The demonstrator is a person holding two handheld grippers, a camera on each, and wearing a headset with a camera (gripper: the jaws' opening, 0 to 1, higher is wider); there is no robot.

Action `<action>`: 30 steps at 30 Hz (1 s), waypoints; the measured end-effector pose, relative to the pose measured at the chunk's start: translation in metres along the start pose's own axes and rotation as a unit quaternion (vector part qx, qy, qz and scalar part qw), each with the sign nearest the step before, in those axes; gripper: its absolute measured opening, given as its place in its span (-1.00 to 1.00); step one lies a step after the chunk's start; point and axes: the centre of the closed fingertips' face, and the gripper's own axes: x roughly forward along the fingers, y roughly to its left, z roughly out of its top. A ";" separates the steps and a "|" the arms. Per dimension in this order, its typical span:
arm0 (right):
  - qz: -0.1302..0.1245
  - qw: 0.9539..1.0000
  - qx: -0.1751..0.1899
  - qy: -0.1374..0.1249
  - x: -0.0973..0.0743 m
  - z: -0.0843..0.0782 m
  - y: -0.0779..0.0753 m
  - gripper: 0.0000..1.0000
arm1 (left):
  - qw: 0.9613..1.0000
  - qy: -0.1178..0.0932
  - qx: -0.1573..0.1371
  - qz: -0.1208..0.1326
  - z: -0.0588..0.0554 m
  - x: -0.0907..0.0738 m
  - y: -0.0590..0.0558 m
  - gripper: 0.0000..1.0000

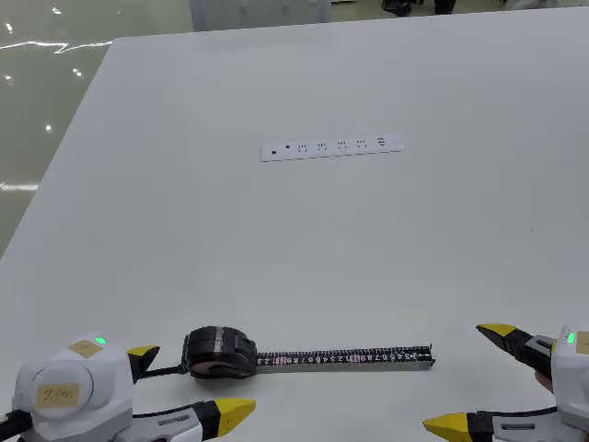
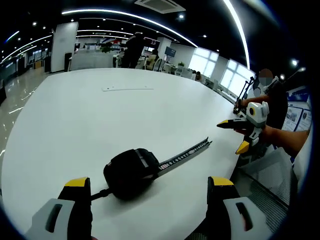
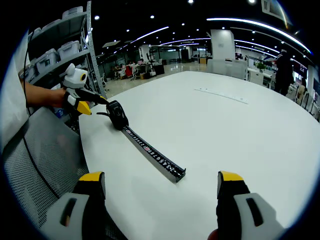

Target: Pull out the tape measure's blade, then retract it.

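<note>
1. Head view, closest to you: your left gripper [image 1: 189, 381] is at the bottom left with its jaws spread wide and nothing in them. One yellow tip sits left of the tape measure case [image 1: 219, 352], the other below it.
2. Bottom right, your right gripper [image 1: 471, 378] is just as wide and just as empty. It sits near the end hook [image 1: 430, 355] but clear of it.
3. The case rests on the white table [image 1: 322, 239] near your edge. The blade [image 1: 345, 356] runs out to the right, lying flat with its markings up.
4. Expect the case to be compact, fairly dense and rubbery, so it should grip well across its two broad sides. That's your hold for the left jaws.
5. The blade is another matter: thin, springy steel, likely slick, sharp along its edges and quick to buckle. Pinch it at the hook, not mid-length, and guide the return so it doesn't whip back.
6. A dark strap [image 1: 166, 371] trails from the case toward your left gripper. I can't tell whether it touches the upper jaw, so watch for a snag as you close.
7. Right gripper view shows the table's edge running close beside the case, with open floor beyond. Keep any pull along the table, not toward yourself.
8. Farther out there's broad bare tabletop, plenty of room to extend rightward or away from you.
9. Well beyond sits a white power strip [image 1: 331, 146], far from the blade's line.
</note>
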 end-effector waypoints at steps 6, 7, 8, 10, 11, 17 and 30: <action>0.000 1.000 0.000 -0.001 -0.001 0.000 -0.001 0.88 | 1.000 0.003 -0.013 0.006 -0.002 0.011 -0.004 0.86; 0.000 1.000 0.000 -0.001 -0.001 0.000 -0.001 0.88 | 1.000 0.004 -0.014 0.009 -0.002 0.013 -0.004 0.86; -0.001 1.000 -0.001 0.000 -0.001 0.000 -0.001 0.88 | 1.000 0.004 -0.015 0.011 -0.002 0.015 -0.004 0.86; -0.002 1.000 0.001 -0.003 -0.001 0.000 -0.002 0.87 | 1.000 0.006 -0.018 0.014 -0.003 0.019 -0.003 0.86; -0.002 1.000 0.001 -0.003 -0.001 0.000 -0.002 0.87 | 1.000 0.005 -0.018 0.014 -0.003 0.021 -0.002 0.86; 0.000 1.000 0.005 -0.004 0.000 -0.001 -0.002 0.87 | 0.999 0.005 -0.028 0.017 -0.004 0.031 -0.001 0.85; 0.003 1.000 0.007 -0.007 0.004 -0.003 -0.003 0.85 | 0.999 0.001 -0.027 0.027 -0.002 0.037 0.001 0.80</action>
